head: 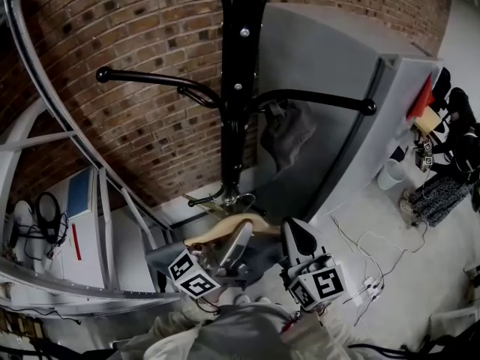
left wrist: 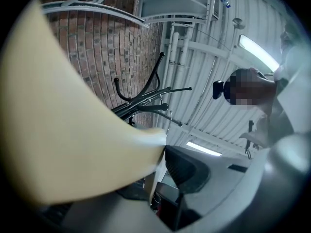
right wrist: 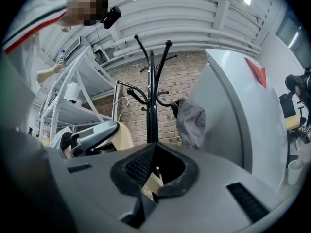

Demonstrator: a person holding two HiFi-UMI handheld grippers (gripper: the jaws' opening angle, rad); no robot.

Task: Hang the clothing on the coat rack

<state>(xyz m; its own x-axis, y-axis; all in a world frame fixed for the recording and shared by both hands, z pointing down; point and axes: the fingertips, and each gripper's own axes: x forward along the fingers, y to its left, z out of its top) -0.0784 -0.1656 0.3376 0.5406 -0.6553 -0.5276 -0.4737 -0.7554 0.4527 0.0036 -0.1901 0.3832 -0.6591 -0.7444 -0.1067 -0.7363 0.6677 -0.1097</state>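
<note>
The black coat rack [head: 238, 88] stands against the brick wall, and a grey garment [head: 289, 137] hangs from its right arm. Below it, a pale wooden hanger [head: 225, 229] with a metal hook [head: 238, 198] carries dark grey clothing [head: 259, 255]. My left gripper [head: 238, 238] is shut on the hanger, whose wood [left wrist: 63, 130] fills the left of the left gripper view. My right gripper [head: 294, 235] is at the hanger's right end. Its fingertips meet [right wrist: 154, 148] with pale wood [right wrist: 150, 183] showing between the jaws. The rack [right wrist: 151, 115] is straight ahead of it.
A tall grey cabinet [head: 337, 88] stands right of the rack. A curved white metal frame and shelving [head: 45, 111] are at the left. A white cup [head: 390, 175], cables [head: 367, 253] and dark bags [head: 450, 141] lie on the floor at the right.
</note>
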